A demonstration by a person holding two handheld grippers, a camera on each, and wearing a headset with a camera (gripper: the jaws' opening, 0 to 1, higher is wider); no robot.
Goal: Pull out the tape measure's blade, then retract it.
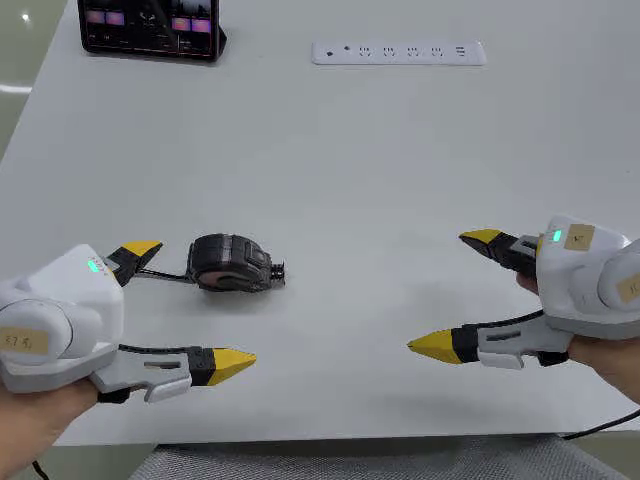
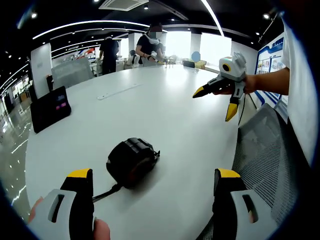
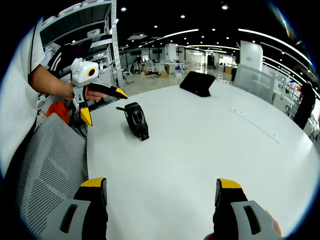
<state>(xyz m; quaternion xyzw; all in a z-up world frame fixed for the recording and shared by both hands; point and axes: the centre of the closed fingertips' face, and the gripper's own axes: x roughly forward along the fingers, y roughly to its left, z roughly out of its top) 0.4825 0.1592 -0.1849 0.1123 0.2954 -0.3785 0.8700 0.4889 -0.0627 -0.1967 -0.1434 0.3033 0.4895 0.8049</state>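
A black tape measure (image 1: 232, 264) lies on the white table (image 1: 360, 180), its blade tip facing right and a black strap trailing left. My left gripper (image 1: 190, 304) stands open just left of it, with the case (image 2: 131, 161) a short way ahead of the yellow-tipped jaws and slightly left of centre. My right gripper (image 1: 462, 292) hangs open at the right side, well apart from the tape measure (image 3: 136, 119). The blade is inside the case. Each gripper shows in the other's view: the right gripper (image 2: 216, 99) and the left gripper (image 3: 102, 105).
A white power strip (image 1: 398, 52) lies at the far middle of the table. A dark tablet (image 1: 150, 27) stands at the far left. A mesh chair back (image 3: 47, 170) sits at the near table edge. People stand in the distant room.
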